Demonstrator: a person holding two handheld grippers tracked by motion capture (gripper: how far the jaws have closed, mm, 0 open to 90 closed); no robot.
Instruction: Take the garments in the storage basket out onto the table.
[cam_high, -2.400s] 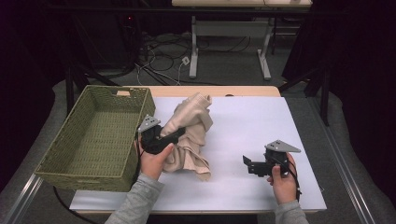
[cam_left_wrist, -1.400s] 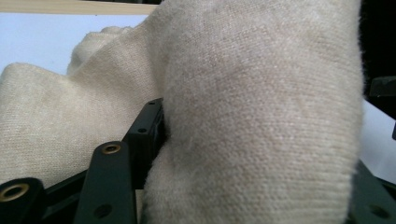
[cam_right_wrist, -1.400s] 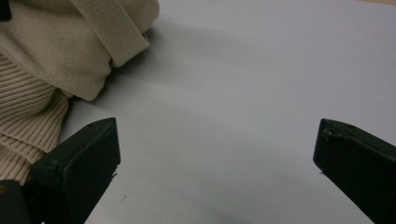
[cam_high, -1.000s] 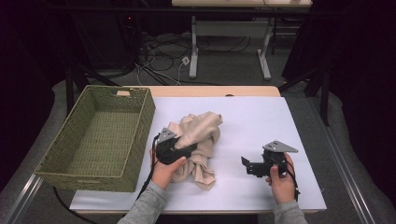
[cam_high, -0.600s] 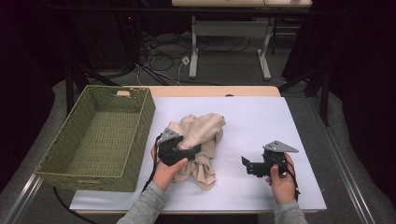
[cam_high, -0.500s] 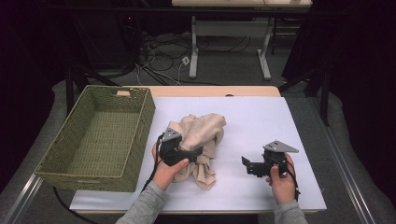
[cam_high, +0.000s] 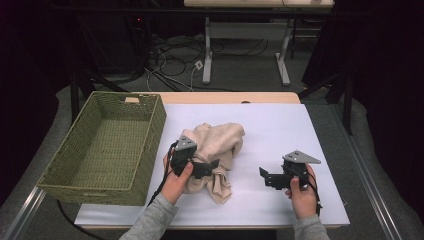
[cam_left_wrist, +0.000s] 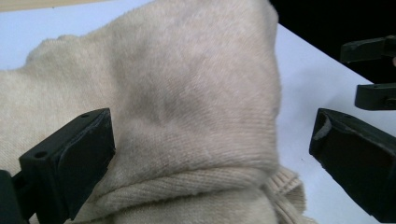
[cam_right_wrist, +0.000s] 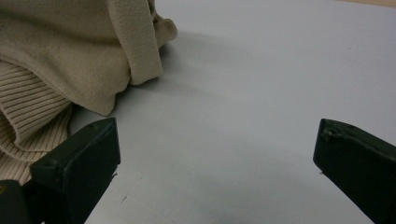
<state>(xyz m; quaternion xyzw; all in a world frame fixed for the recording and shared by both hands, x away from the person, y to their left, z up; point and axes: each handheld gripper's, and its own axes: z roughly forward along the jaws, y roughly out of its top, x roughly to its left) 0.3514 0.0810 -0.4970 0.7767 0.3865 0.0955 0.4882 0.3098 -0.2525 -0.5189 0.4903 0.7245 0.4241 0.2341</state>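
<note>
Beige sweater between wide-open left tongs, seemingly untouched; right tongs agape.

High view looks down; both tool views closely share the sweater.

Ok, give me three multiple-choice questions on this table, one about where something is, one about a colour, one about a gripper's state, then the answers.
1. Where is the wicker basket?
A. left of the sweater
B. right of the sweater
C. on the sweater

2. What colour is the sweater?
A. navy
B. beige
C. red

3. How is the right gripper?
A. shut on the sweater
C. inside the basket
B. open above the white table

Answers: 1 A, the basket sits at the table's left edge. 2 B, the knit is pale beige. 3 B, its fingers stand apart with bare table between them.
</note>
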